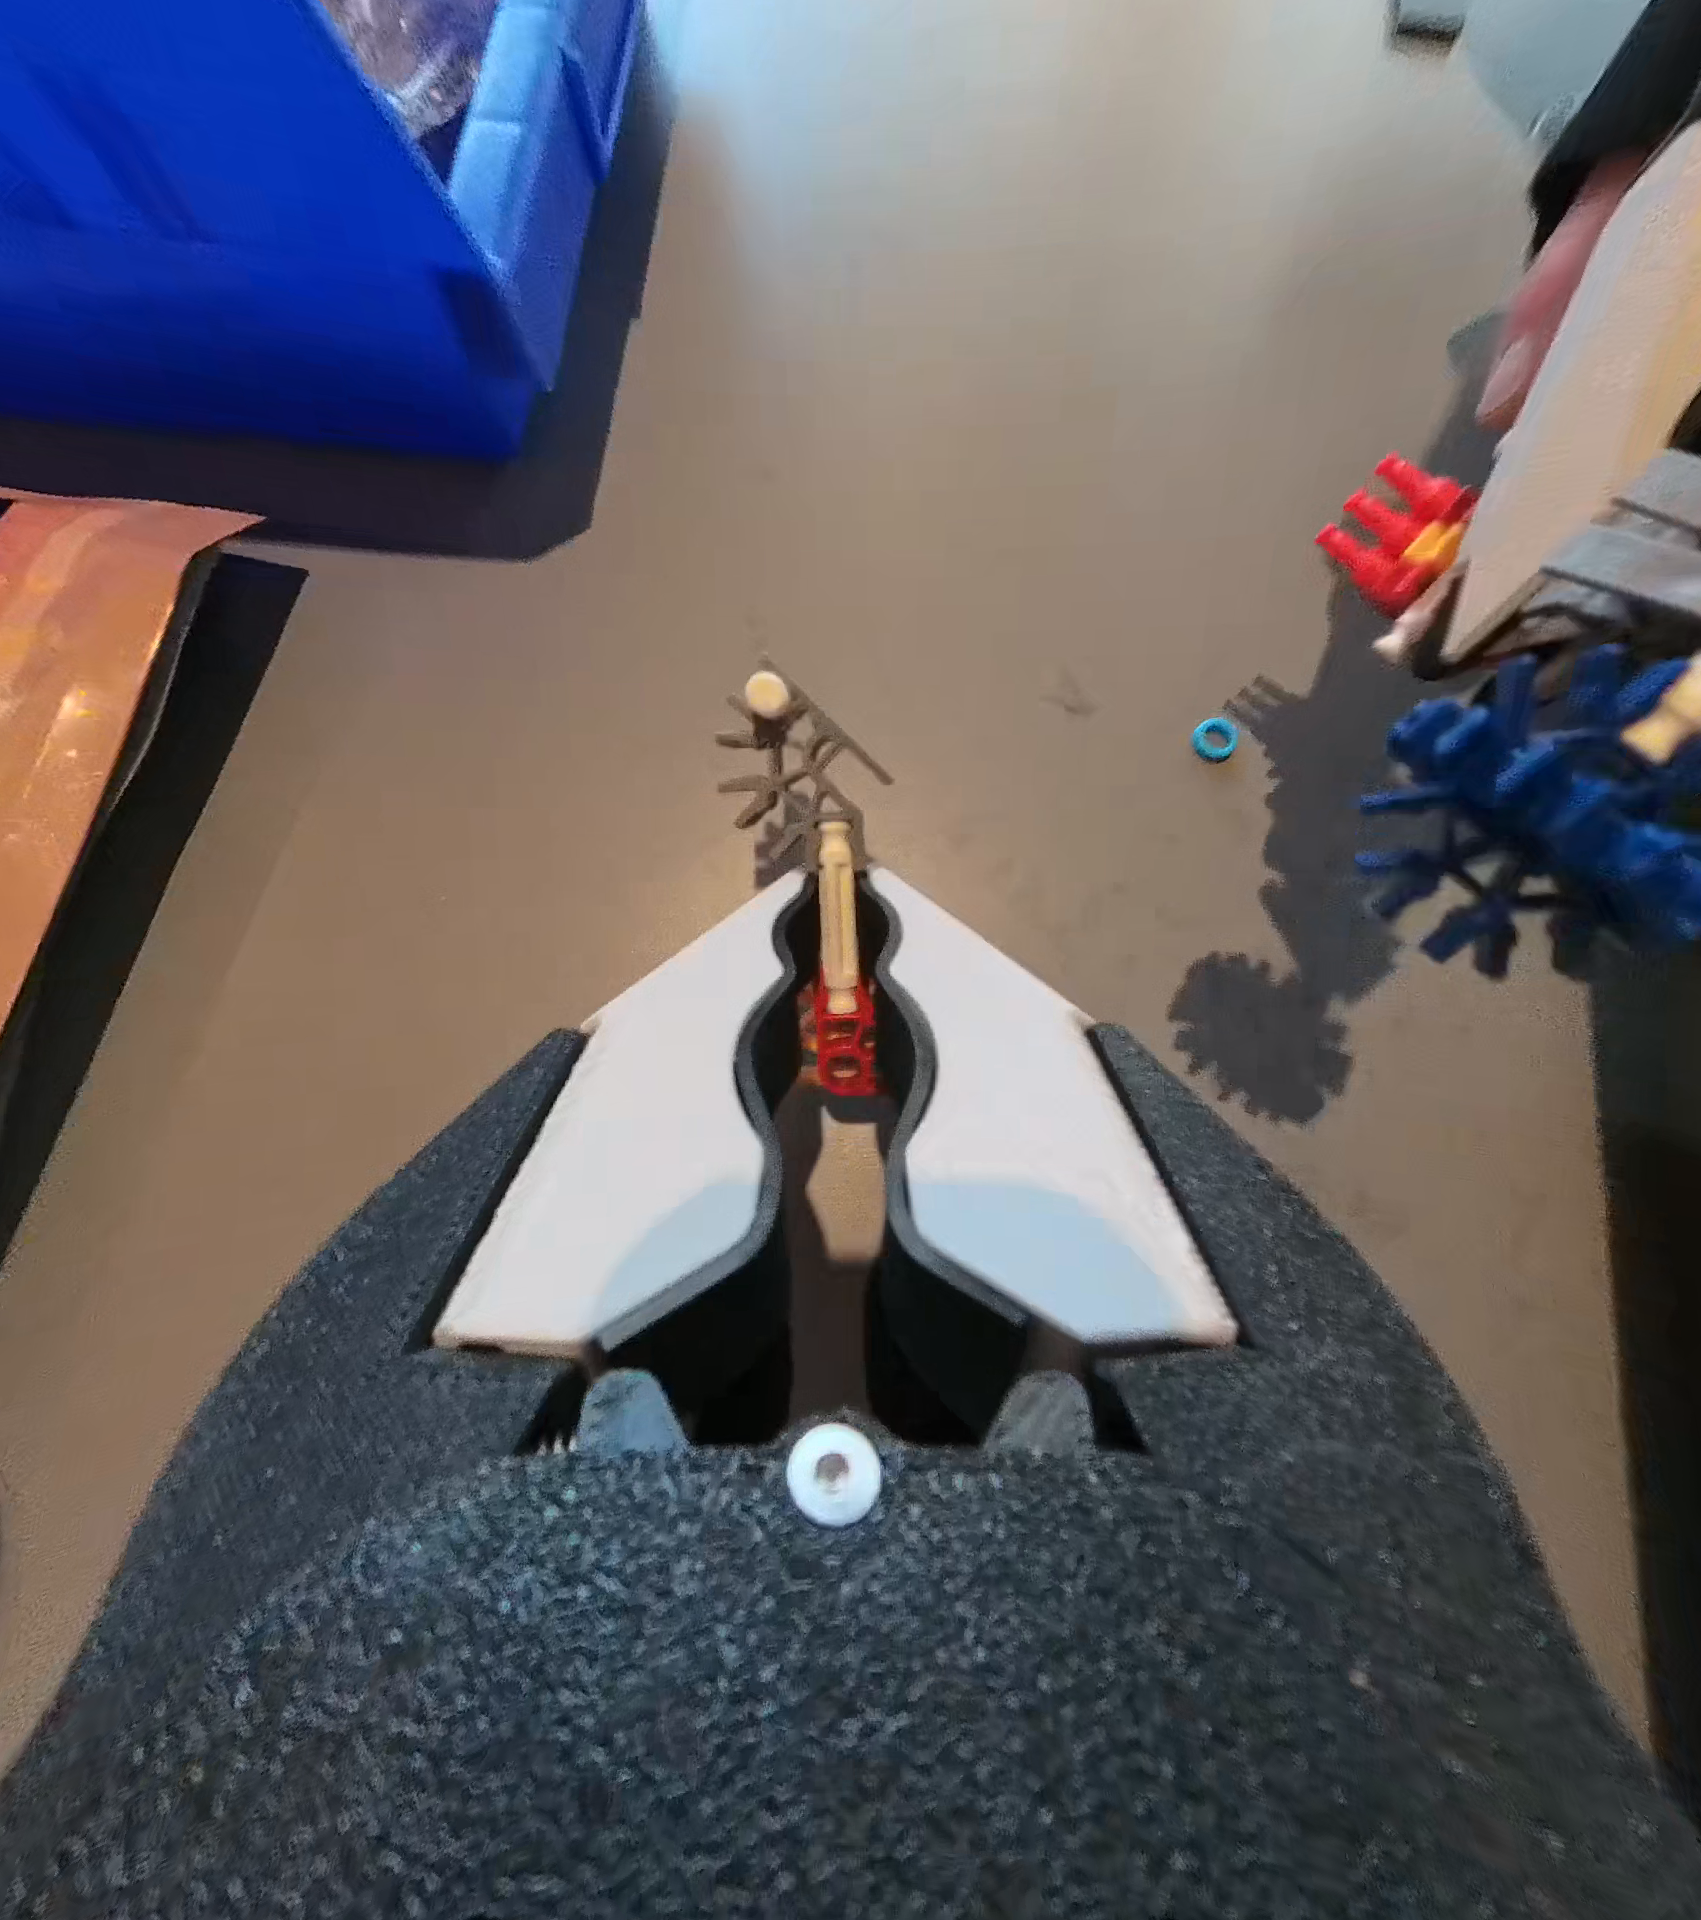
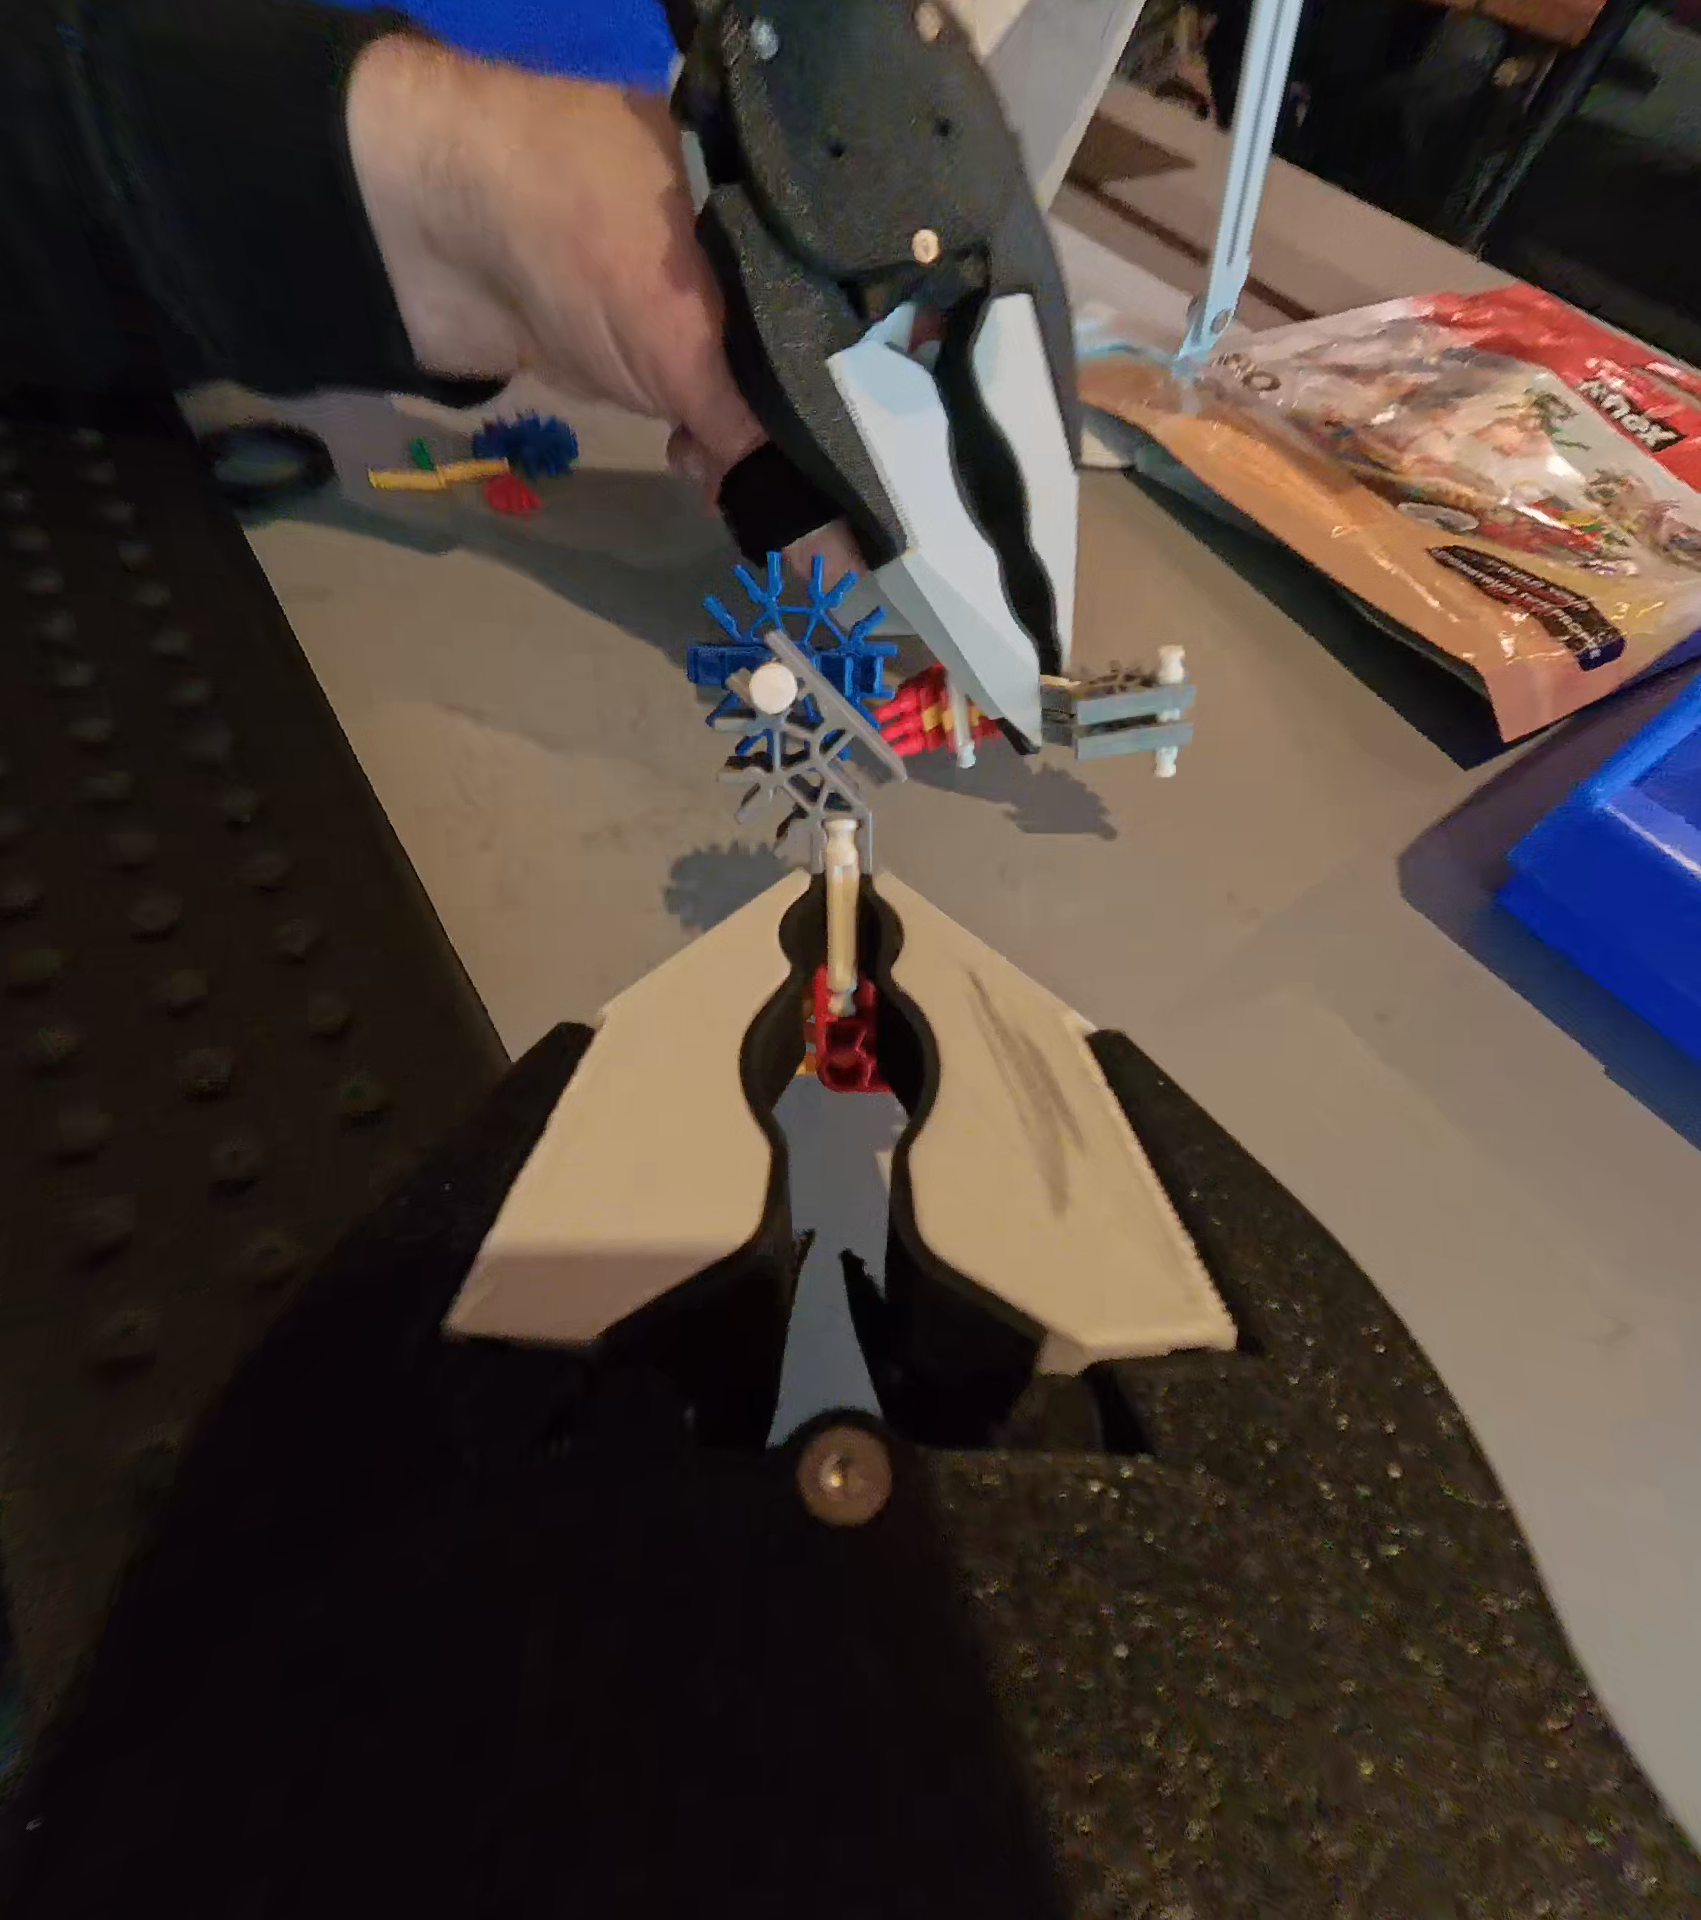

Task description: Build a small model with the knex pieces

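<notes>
My left gripper (image 1: 830, 883) is shut on a cream rod (image 1: 835, 914) with a red connector (image 1: 841, 1049) between the fingers. A grey snowflake connector (image 1: 794, 769) sits at the rod's far end, above the table (image 1: 981, 416). My right gripper (image 2: 841, 883) is shut on a like cream rod (image 2: 841, 925) with a red connector (image 2: 846, 1049) and a grey snowflake connector (image 2: 804, 769). Just beyond it, the left gripper (image 2: 1043, 707), held by a hand (image 2: 534, 260), grips a piece with grey connectors (image 2: 1126, 717), red (image 2: 919, 717) and blue (image 2: 784, 655) parts. The right gripper (image 1: 1428, 644) shows at the right with blue connectors (image 1: 1552, 821).
A blue bin (image 1: 202, 208) (image 2: 1677, 883) and a printed plastic bag (image 1: 15, 779) (image 2: 1448, 488) lie on the table. A small blue ring (image 1: 1212, 739) lies loose. Loose coloured pieces (image 2: 482, 468) lie at the back. A black studded mat (image 2: 98, 935) runs along the left. About 10 cm separates my left fingertips from my right.
</notes>
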A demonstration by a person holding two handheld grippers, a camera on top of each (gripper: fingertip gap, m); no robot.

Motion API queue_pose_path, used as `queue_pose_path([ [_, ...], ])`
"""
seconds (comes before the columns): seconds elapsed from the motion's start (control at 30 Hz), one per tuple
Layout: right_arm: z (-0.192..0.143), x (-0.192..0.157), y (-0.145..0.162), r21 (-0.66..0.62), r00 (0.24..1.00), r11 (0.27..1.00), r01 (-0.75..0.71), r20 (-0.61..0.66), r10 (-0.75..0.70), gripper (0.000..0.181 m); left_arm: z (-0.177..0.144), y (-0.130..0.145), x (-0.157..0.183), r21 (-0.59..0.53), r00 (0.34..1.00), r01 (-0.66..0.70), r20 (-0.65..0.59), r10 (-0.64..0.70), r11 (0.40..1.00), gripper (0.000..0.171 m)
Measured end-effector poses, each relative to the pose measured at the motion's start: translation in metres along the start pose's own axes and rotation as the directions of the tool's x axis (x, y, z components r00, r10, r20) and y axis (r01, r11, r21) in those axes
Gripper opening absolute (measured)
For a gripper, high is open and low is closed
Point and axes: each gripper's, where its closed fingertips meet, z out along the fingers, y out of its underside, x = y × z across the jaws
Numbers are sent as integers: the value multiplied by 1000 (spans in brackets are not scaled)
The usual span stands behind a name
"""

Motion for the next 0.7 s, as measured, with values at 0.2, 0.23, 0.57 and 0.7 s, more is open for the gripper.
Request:
queue_pose_path([
  [0.2, -14, 10, -23, 211, 985, 963, -169, 61, 160, 4, -15, -7, 12, 126, 992, 100, -94, -88, 987, 5],
  [0.23, -15, 14, -25, 238, 981, 951, -195, 67, 185, 4, -19, -11, 15, 174, 989, 108, -121, -88, 979, 5],
  [0.57, -6, 22, -36, 296, 961, 914, -276, 109, 255, 4, -27, 31, 22, 85, 999, 27, -43, -24, 996, 6],
  [0.7, -1, 18, -37, 282, 965, 923, -260, 112, 238, 4, -30, 44, 24, 33, 999, -40, -6, 40, 999, 8],
])
